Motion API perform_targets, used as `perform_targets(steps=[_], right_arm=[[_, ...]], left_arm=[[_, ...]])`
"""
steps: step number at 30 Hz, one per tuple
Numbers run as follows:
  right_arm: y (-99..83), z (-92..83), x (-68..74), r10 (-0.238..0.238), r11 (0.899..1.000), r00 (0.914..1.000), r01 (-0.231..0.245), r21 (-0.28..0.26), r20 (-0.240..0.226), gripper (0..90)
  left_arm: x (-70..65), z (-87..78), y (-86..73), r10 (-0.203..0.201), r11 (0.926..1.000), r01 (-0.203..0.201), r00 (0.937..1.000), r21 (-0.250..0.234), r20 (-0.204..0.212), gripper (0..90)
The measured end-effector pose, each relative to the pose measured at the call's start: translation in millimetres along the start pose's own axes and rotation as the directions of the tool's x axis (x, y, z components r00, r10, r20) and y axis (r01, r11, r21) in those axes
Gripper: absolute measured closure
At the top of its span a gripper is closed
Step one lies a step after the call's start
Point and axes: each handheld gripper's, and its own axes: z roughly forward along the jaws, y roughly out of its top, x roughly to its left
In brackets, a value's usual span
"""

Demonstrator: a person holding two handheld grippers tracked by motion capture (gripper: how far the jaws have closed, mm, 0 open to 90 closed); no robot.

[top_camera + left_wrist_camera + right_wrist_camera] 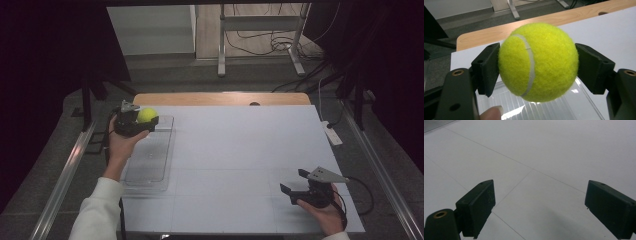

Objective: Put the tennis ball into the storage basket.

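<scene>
Right gripper (296, 182): nearest, held low over the white table (240, 165) at its near right; jaws spread wide with nothing between them.
Clear tray (150, 160): lies along the table's left side, its long axis running away from the person.
Left gripper (145, 121): above the tray's far end, clenched on the ball.
Tennis ball (538, 62): yellow-green, pinched between both black jaws (a fingertip shows just below), raised off the tray.
</scene>
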Motion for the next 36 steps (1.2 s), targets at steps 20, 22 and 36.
perform_targets(steps=[20,22,36], right_arm=[[-0.7,0.6,-0.7,0.004,1.000,1.0000,-0.004,0.003,0.001,9.7],[-0.6,0.8,-0.2,0.004,1.000,1.0000,-0.004,0.003,-0.001,9.7],[-0.8,1.6,-0.4,0.004,1.000,1.0000,-0.004,0.006,-0.001,9.8]], left_arm=[[23.1,15.4,-2.2,-0.032,0.9969,0.036,0.9983,0.071,-0.048,26.4],[24.3,15.9,-1.9,-0.030,0.9966,0.034,0.9982,0.075,-0.052,26.4],[30.3,21.7,1.2,-0.021,0.9920,0.030,0.9973,0.122,-0.071,26.3]])
